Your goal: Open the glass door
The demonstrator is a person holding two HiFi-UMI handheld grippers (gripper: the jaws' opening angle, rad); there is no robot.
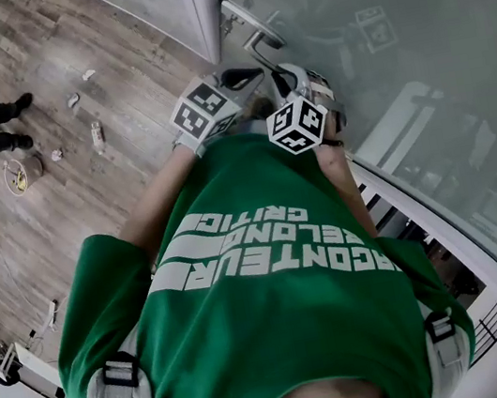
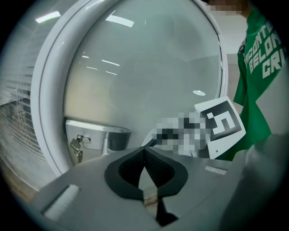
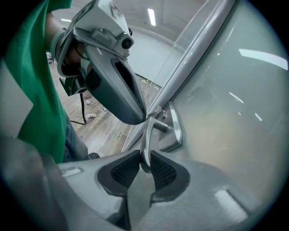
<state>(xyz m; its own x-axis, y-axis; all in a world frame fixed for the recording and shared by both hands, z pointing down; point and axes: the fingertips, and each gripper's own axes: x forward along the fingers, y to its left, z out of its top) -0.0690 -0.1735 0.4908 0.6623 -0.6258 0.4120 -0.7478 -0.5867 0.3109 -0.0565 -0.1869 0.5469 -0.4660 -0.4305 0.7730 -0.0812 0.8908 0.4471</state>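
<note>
- The right gripper (image 3: 144, 163) has its jaws drawn nearly together, and the pads pinch the free near end of the lever handle (image 3: 147, 133). I judge this a grip for pressing the lever down so the latch lets go.
- From the pads the handle runs away to its metal plate (image 3: 175, 131), at the left edge of the glass door (image 3: 226, 113), just beside the frame post (image 3: 198, 54).
- The left gripper (image 2: 145, 158) has its jaws closed with nothing between them. Its tip sits close by the handle's far end, above the right gripper; whether it touches I cannot tell. It looks spare, perhaps ready to push the pane.
- Seen from the left gripper, a key (image 2: 76, 145) hangs in the lock, left of that gripper and beyond it.
- Both grippers work close together in front of the person's chest, so the door edge is within easy reach.
</note>
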